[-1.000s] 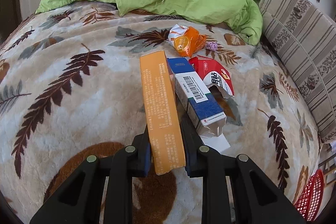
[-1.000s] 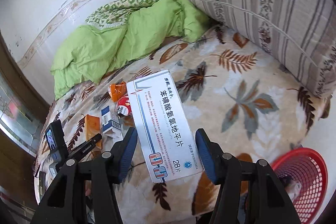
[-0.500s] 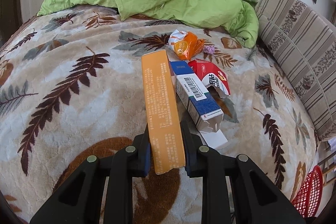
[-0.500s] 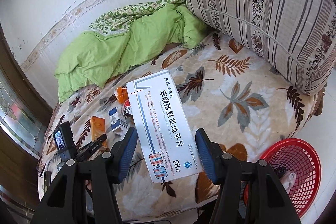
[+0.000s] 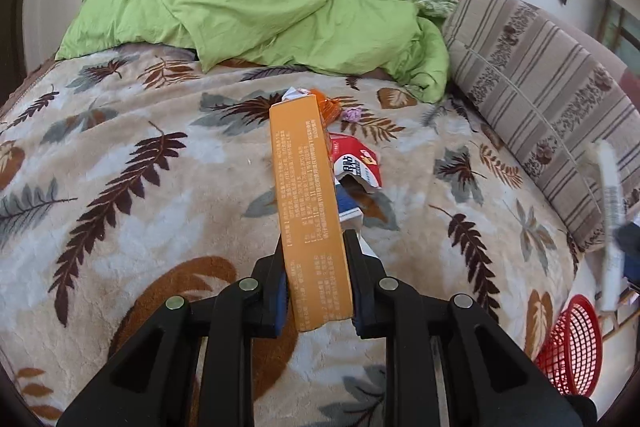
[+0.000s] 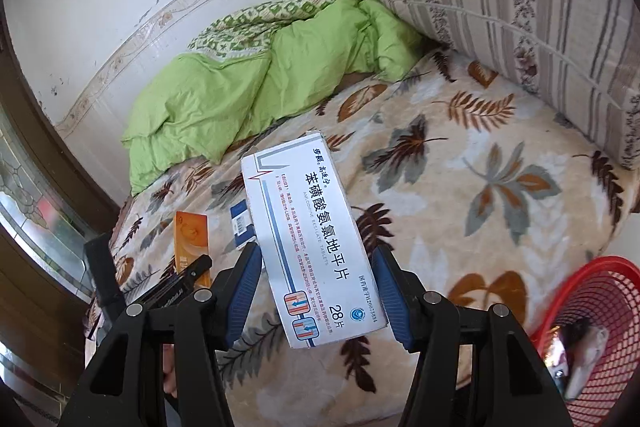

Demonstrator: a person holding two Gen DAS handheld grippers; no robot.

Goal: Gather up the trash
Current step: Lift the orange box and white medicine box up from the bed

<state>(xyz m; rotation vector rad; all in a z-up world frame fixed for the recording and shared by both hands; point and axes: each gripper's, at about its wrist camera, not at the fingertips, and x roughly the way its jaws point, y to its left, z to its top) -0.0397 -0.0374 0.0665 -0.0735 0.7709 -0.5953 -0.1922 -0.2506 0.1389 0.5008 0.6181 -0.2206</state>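
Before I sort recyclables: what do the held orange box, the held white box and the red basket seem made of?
Orange box: apparently thin matte cardboard, sharp folded edges. White box: glossy printed card, probably, flap edge showing. Red basket: likely moulded plastic, open mesh.

a bed (image 5: 132, 187) covered by a beige plush blanket (image 6: 500, 195) with a leaf print carries everything. a rumpled green quilt (image 5: 256, 7) lies along its far side, and a striped floral cushion (image 5: 548, 99) lies on its right edge. near the middle, close together, lie a red-and-white carton (image 5: 356, 163), a blue-and-white box (image 5: 348, 205), an orange wrapper (image 5: 326, 105) and a small purple scrap (image 5: 353, 114).
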